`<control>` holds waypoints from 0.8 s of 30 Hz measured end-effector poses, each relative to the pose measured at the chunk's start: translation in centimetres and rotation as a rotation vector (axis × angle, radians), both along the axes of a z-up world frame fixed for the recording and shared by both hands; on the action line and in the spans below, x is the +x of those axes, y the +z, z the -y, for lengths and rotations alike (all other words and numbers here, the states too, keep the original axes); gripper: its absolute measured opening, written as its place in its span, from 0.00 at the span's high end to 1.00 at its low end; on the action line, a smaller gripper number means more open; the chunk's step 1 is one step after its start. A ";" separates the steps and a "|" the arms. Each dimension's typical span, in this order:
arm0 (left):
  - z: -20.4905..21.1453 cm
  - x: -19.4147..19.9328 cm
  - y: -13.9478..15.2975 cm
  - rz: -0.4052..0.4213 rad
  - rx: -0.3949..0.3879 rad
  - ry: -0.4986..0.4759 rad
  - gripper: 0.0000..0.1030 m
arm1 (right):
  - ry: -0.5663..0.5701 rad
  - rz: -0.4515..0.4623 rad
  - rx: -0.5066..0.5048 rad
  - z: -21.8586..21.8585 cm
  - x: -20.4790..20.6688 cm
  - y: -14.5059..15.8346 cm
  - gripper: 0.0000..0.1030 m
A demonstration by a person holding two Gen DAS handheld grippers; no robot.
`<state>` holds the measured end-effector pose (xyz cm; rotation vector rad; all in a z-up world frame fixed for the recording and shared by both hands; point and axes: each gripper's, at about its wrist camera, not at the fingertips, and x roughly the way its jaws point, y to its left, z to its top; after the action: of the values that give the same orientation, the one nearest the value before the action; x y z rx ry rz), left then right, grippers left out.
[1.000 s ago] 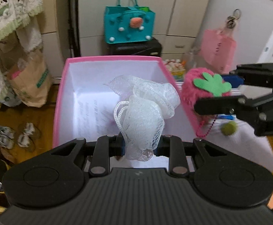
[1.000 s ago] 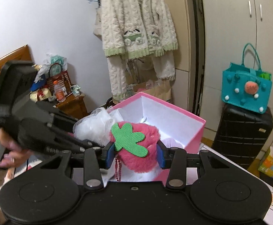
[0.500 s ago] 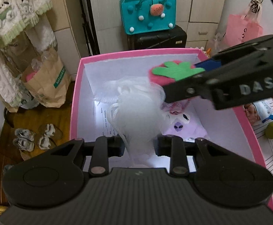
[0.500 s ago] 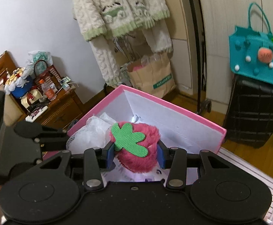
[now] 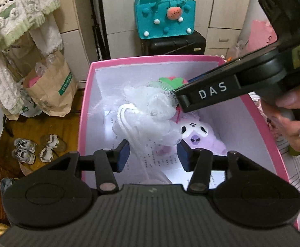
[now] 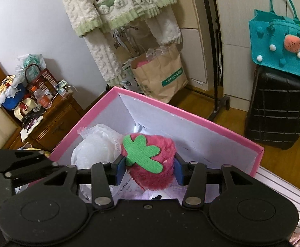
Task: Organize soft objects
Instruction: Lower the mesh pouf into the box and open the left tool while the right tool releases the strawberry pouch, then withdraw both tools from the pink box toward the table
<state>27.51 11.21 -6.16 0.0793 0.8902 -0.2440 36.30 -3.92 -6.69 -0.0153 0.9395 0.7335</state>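
A pink box [image 5: 83, 111] with white inside walls holds soft toys. In the left wrist view my left gripper [image 5: 153, 157] is open over the box, and the white mesh bath puff [image 5: 148, 113] lies just past its pads, with its cord hanging between them. A purple plush [image 5: 199, 138] lies on the box floor. In the right wrist view my right gripper [image 6: 149, 169] is shut on a pink furry strawberry plush [image 6: 150, 162] with a green leaf, held inside the box [image 6: 191, 119]. The puff [image 6: 96, 144] is to its left.
A teal felt bag [image 5: 164, 16] sits on a black suitcase [image 5: 172, 43] behind the box. A brown paper bag [image 5: 51, 86] and hanging fleece clothes [image 5: 16, 20] are at the left. Small shoes [image 5: 34, 148] lie on the wooden floor. A wooden side cabinet [image 6: 47, 119] stands at the left.
My left gripper has opened and the mesh puff has dropped into the box. My right gripper has moved down into the box with the strawberry plush.
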 end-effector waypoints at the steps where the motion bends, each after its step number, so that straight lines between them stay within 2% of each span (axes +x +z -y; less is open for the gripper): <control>1: -0.2 -0.1 0.1 0.001 -0.005 0.005 0.45 | -0.007 -0.003 -0.005 -0.1 0.1 -0.1 0.46; 6: -0.9 -0.9 0.7 0.029 -0.032 0.035 0.42 | -0.025 -0.002 -0.010 0.4 -0.3 0.1 0.40; 11: -1.8 -1.6 1.4 0.047 -0.057 0.046 0.42 | -0.019 0.039 -0.005 1.2 -1.9 1.5 0.40; 19: -2.4 -3.9 3.2 0.086 -0.083 0.017 0.40 | 0.010 0.132 -0.030 2.8 -6.7 4.4 0.40; 24: -2.4 -5.6 4.3 0.077 -0.109 -0.021 0.37 | 0.040 0.152 -0.025 4.1 -9.8 6.2 0.40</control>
<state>21.89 13.60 -1.86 -0.0029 0.7986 -0.3068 26.48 -8.02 -0.44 -0.1110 0.8054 0.7471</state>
